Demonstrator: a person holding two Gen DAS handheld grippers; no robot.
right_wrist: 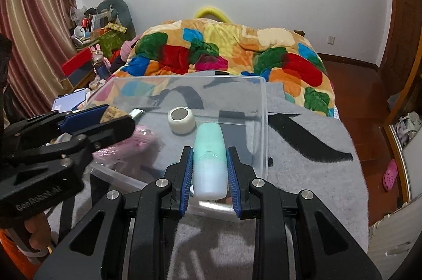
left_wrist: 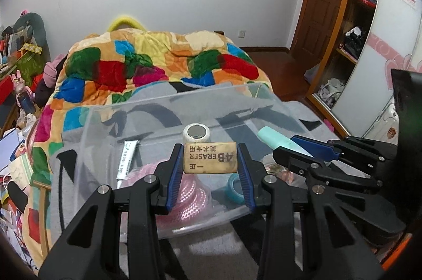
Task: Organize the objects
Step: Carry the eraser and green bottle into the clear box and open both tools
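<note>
My left gripper (left_wrist: 210, 158) is shut on a tan 4B eraser (left_wrist: 210, 158) and holds it above a clear plastic box (left_wrist: 89, 127). My right gripper (right_wrist: 209, 166) is shut on a mint-green and white bottle (right_wrist: 209, 161) over the box's near right corner (right_wrist: 263, 121). It also shows in the left wrist view (left_wrist: 303, 150), still holding the bottle (left_wrist: 274, 138). The left gripper appears in the right wrist view (right_wrist: 105, 119) with the eraser (right_wrist: 116, 113). In the box lie a white tape roll (left_wrist: 196, 133) (right_wrist: 182, 120), a white tube (left_wrist: 126, 161), a pink coil (left_wrist: 188, 193) and a blue tape roll (left_wrist: 234, 187).
The box sits on a grey blanket (right_wrist: 303, 137) on a bed with a colourful patchwork quilt (left_wrist: 158, 63). Clutter fills the floor and shelves at the left (left_wrist: 15, 121). A wardrobe (left_wrist: 350, 29) and red floor (right_wrist: 369, 105) lie to the right.
</note>
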